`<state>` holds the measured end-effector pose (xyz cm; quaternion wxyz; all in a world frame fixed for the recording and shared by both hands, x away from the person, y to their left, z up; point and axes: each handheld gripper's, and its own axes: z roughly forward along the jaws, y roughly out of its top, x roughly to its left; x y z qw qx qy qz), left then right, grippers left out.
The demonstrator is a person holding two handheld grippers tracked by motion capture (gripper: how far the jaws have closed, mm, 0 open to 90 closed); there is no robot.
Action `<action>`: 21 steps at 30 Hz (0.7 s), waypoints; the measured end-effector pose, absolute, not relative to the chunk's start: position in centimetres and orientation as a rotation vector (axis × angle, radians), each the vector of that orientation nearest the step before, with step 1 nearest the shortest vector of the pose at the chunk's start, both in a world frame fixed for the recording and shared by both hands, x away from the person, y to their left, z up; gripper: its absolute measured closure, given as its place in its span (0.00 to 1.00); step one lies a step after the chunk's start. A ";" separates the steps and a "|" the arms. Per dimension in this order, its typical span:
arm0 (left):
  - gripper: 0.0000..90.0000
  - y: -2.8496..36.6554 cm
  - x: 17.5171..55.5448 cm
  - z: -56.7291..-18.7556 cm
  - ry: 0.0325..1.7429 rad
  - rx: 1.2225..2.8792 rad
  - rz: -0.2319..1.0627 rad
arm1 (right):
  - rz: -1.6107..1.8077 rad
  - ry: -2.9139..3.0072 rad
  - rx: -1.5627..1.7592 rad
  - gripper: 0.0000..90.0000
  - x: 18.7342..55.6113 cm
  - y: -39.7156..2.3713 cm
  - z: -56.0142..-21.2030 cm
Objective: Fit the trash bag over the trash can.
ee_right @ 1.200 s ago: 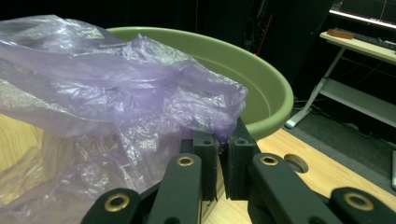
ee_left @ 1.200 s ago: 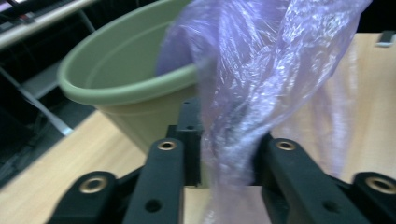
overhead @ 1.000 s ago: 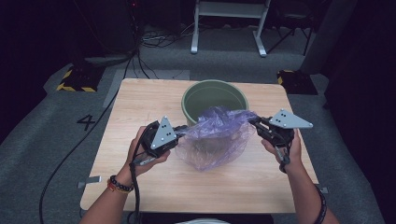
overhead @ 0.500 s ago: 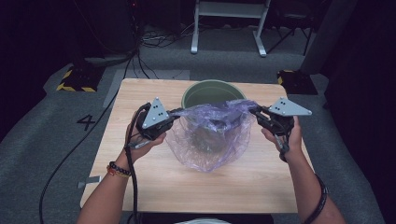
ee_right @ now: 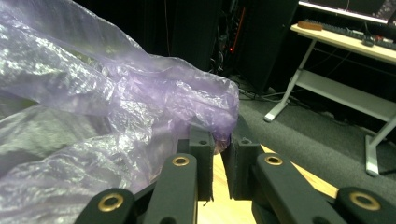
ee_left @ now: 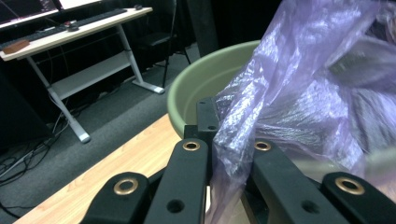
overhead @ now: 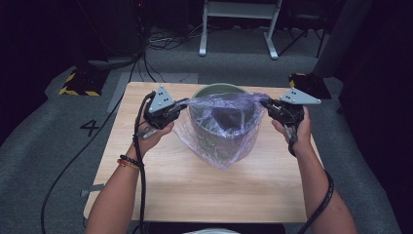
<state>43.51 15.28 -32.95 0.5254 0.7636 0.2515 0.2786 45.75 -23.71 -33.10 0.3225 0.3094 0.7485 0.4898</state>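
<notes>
One bag [overhead: 221, 129], one bin [overhead: 219, 90], two claws

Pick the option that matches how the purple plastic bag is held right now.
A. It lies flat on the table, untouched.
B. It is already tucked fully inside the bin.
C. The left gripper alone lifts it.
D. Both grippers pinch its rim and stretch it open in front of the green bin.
D: the left gripper and the right gripper each clamp an edge of the purple plastic bag, spread open between them by the green bin.
</notes>
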 end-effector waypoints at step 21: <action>0.97 14.3 49.7 -35.4 0.780 1.854 0.625 | 1.229 1.977 0.950 0.92 50.0 -24.3 -35.1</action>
